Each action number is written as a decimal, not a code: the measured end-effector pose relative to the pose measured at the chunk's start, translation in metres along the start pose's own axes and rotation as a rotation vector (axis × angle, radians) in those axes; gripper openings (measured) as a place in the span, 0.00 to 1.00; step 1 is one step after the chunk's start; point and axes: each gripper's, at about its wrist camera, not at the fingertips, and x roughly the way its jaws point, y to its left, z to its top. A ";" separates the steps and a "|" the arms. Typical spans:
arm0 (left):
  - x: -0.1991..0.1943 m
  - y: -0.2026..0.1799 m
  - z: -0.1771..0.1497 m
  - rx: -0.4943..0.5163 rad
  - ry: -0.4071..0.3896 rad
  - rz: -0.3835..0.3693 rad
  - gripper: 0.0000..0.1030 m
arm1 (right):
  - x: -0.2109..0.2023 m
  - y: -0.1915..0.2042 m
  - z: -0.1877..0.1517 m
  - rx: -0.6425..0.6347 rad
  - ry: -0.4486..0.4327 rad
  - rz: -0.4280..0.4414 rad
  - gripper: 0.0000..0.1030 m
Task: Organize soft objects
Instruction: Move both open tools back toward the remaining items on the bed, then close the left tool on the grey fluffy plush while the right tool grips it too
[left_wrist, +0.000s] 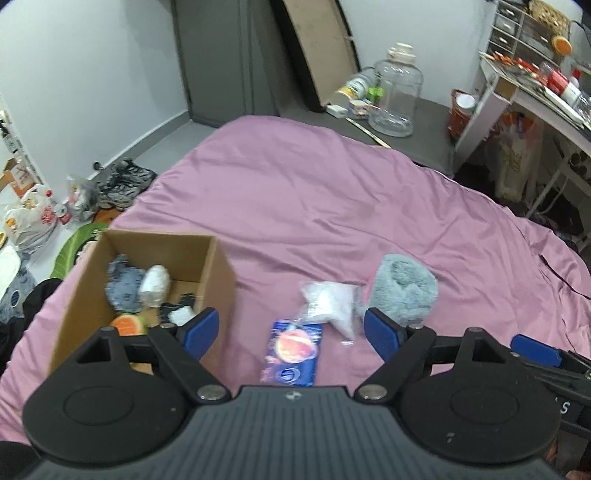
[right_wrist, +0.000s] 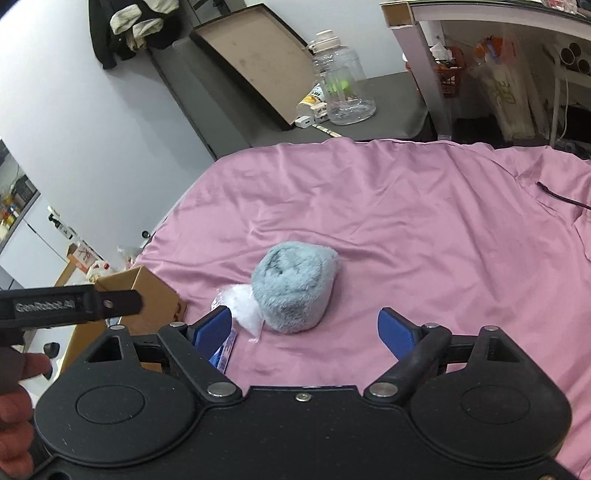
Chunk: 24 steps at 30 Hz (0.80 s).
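A cardboard box (left_wrist: 218, 280) stands on the pink bed sheet (left_wrist: 314, 192) at the left and holds a grey plush, a white soft item (left_wrist: 155, 284) and an orange one (left_wrist: 127, 325). A blue packet (left_wrist: 293, 350) lies between the fingers of my open, empty left gripper (left_wrist: 291, 328). A clear bag of white stuffing (left_wrist: 328, 306) and a fluffy blue-grey roll (left_wrist: 404, 291) lie to its right. In the right wrist view the roll (right_wrist: 293, 290) lies just ahead of my open, empty right gripper (right_wrist: 304, 332), with the bag (right_wrist: 242, 308) by its left finger and the box (right_wrist: 144, 299) at the left.
The bed edge drops to the floor at the left, where shoes (left_wrist: 122, 184) and bags lie. A large clear jar (left_wrist: 395, 92) stands on a dark platform beyond the bed. A white desk (left_wrist: 524, 99) with clutter stands at the far right. A dark cord (right_wrist: 561, 197) crosses the sheet at the right.
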 end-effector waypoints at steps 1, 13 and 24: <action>0.004 -0.005 0.000 0.008 -0.002 -0.006 0.82 | 0.002 -0.002 0.000 0.000 -0.001 -0.001 0.82; 0.053 -0.030 0.003 0.011 -0.031 -0.033 0.77 | 0.034 -0.021 0.015 0.018 0.002 0.001 0.66; 0.083 -0.040 0.015 0.013 -0.003 -0.090 0.52 | 0.067 -0.035 0.024 0.120 0.031 0.022 0.55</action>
